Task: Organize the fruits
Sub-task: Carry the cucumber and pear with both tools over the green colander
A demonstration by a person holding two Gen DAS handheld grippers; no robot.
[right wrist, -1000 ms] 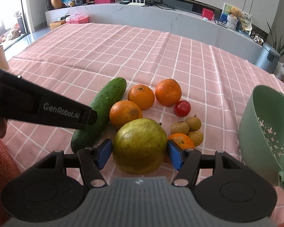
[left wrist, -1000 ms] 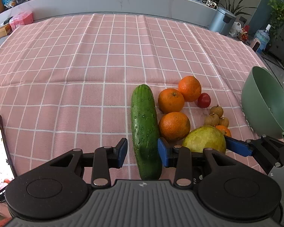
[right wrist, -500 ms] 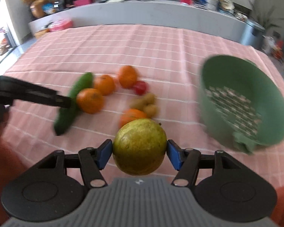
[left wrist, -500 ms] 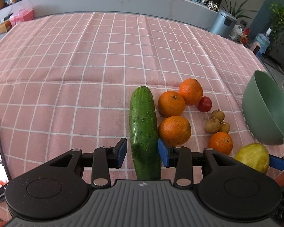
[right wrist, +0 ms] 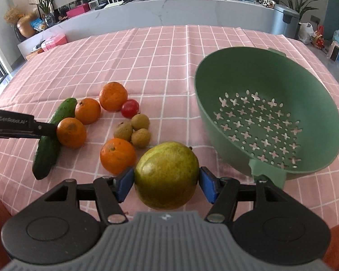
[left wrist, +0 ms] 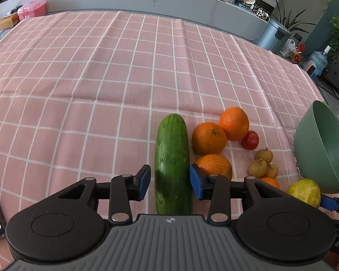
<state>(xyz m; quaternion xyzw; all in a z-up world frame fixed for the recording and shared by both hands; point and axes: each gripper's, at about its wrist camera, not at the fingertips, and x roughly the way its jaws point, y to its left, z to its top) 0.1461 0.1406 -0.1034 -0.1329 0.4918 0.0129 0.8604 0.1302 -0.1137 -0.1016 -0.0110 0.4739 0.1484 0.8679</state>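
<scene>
My right tongs [right wrist: 166, 181] are clamped on the yellow-green fruit [right wrist: 167, 176], held just beside the green colander [right wrist: 269, 113]. My left tongs [left wrist: 170, 181] are opening, pads seemingly clear of the cucumber [left wrist: 172, 162] lying between them on the worktop [left wrist: 101, 79].

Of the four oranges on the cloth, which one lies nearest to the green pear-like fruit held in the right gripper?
The orange just left of the held fruit, below the three small brown fruits; the other three sit farther back by the cucumber.
</scene>
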